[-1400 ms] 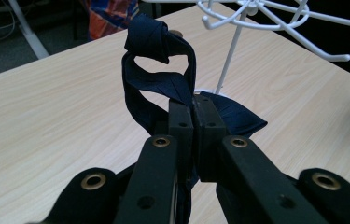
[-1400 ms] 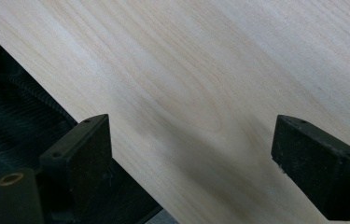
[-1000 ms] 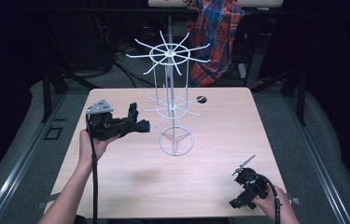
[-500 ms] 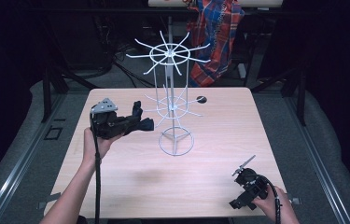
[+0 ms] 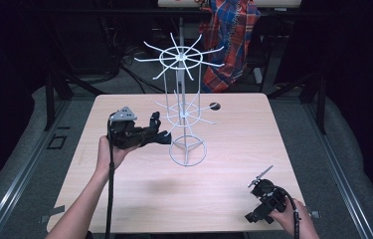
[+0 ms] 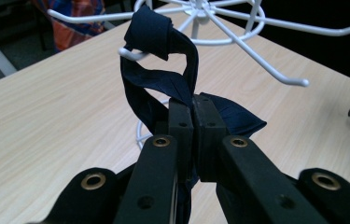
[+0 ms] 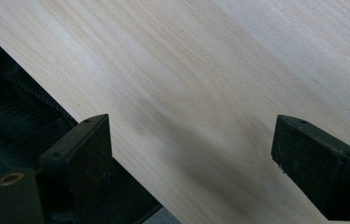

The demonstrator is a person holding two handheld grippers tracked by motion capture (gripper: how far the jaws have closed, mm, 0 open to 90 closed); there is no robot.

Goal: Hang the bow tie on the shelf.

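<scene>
Our left gripper [image 6: 192, 112] clamps a dark navy cloth strip [image 6: 156, 79] looped over a white wire rack [image 5: 183, 107] prong; right gripper [image 7: 191, 158] jaws apart above the desk [image 5: 233, 149].

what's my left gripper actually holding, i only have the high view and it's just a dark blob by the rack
Observer: A dark navy fabric strap, pinched between the left gripper's shut fingers.
Operator: is it on a hook
Observer: Its loop sits over the tip of one arm of the white wire rack.
Operator: and my right one
Observer: The right gripper is open, nothing between its fingers, at the edge of the wooden table.
</scene>
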